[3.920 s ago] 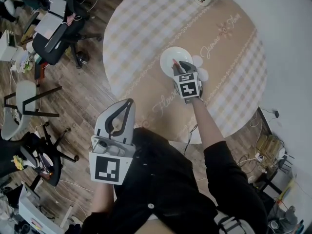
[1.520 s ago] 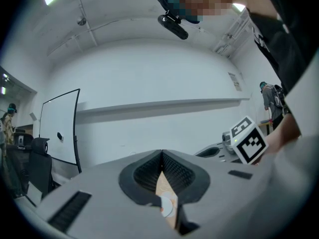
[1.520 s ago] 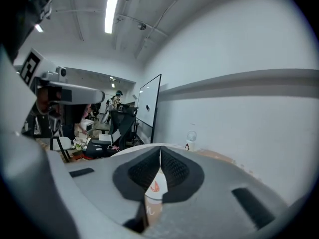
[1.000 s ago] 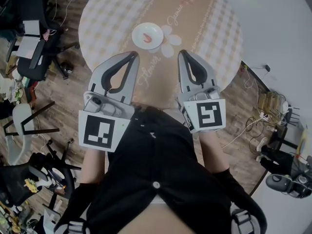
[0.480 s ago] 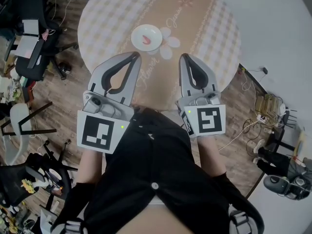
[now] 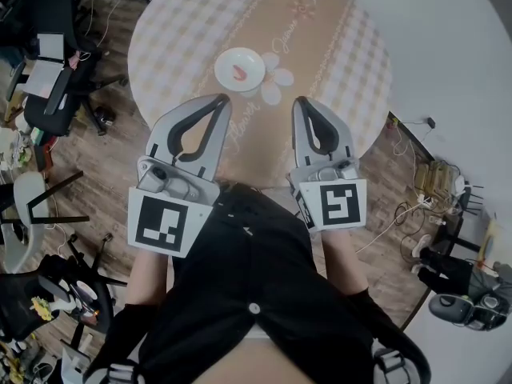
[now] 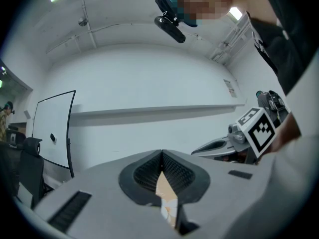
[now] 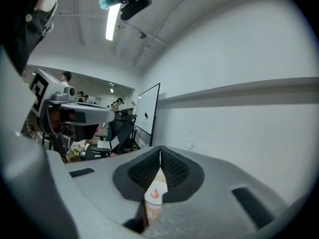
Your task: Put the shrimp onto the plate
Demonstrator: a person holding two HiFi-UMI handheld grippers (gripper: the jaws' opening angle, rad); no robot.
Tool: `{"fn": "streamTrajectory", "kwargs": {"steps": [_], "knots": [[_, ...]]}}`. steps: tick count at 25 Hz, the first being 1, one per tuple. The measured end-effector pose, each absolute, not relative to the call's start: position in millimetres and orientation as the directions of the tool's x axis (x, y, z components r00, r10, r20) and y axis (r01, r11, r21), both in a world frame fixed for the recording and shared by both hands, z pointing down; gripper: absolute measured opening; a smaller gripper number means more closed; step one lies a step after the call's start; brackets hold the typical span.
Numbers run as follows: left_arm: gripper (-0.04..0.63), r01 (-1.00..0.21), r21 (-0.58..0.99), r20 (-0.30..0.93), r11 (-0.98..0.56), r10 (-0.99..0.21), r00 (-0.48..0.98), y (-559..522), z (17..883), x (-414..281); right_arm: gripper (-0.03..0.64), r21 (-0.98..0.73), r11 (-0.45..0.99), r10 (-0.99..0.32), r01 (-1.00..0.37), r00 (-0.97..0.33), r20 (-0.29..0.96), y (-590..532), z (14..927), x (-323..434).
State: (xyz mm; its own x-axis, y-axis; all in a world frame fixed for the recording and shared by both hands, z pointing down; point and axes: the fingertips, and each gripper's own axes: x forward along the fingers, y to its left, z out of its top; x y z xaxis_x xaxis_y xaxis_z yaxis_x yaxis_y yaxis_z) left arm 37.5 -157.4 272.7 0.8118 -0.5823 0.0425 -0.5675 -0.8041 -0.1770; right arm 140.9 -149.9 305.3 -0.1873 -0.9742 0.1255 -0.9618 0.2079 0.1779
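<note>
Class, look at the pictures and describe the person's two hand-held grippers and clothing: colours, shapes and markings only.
The left hand-held gripper and right hand-held gripper are pale grey plastic, each with two curved jaws lined in black ribbed padding. The left marker cube and right marker cube are white, printed with black square patterns. The person wears a black top.

Plate point(image 6: 253, 61) on round table point(image 6: 182, 45)

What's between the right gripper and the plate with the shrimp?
Head view: only tablecloth with white petal-shaped marks lies between the right gripper and the plate; nothing else. The shrimp sits on the plate.
</note>
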Motion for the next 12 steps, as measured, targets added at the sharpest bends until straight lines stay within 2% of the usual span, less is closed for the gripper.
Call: {"fn": "streamTrajectory", "kwargs": {"steps": [12], "knots": [[0.003, -0.559, -0.179, 0.039, -0.81, -0.574, 0.818, -153.2, 272.2, 39.7, 0.003, 0.185, 0.193, -0.977, -0.964, -0.172, 0.124, -145.4, 304.5, 143.4]]}}
